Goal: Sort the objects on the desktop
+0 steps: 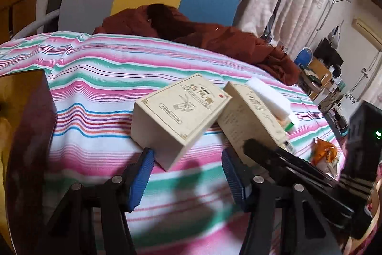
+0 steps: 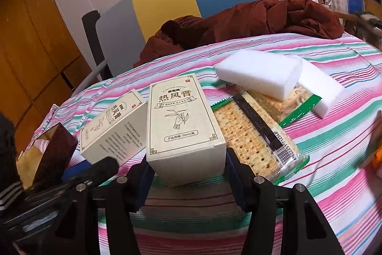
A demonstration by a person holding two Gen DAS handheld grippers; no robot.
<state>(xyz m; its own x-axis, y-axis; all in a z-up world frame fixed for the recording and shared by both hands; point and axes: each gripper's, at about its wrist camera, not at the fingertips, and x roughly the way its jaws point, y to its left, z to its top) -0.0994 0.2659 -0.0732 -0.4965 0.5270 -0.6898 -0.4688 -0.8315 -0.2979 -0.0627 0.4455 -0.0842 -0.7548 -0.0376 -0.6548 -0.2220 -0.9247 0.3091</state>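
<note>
Holding one cream ointment box [image 2: 185,128] between its two fingers, the right claw [image 2: 187,171] is closed around the box's near end. The box stands a bit tipped on the striped cloth [image 2: 334,159] that covers the worktop. It sits just beside a cracker pack [image 2: 257,142] on one side and a second ointment box [image 2: 114,126] on the other.

The left claw [image 1: 187,173] is wide open and has nothing in it. That second ointment box [image 1: 176,114] is right in front of it, with one corner close to the left finger [image 1: 140,173]. I cannot tell if they touch.

Two white sponge blocks [image 2: 260,73] lie farther back, one resting on another cracker pack [image 2: 293,99]. A brown cloth [image 2: 262,18] is bunched at the far edge. A dark box [image 2: 47,154] sits to the left, and it may be the place to put things.

The step in hand looks like picking up the two same boxes to put them together. Next, the right claw needs to lift its box without bumping the crackers. The left claw needs to go forward around its box and close gently, since the thin card could squash.
</note>
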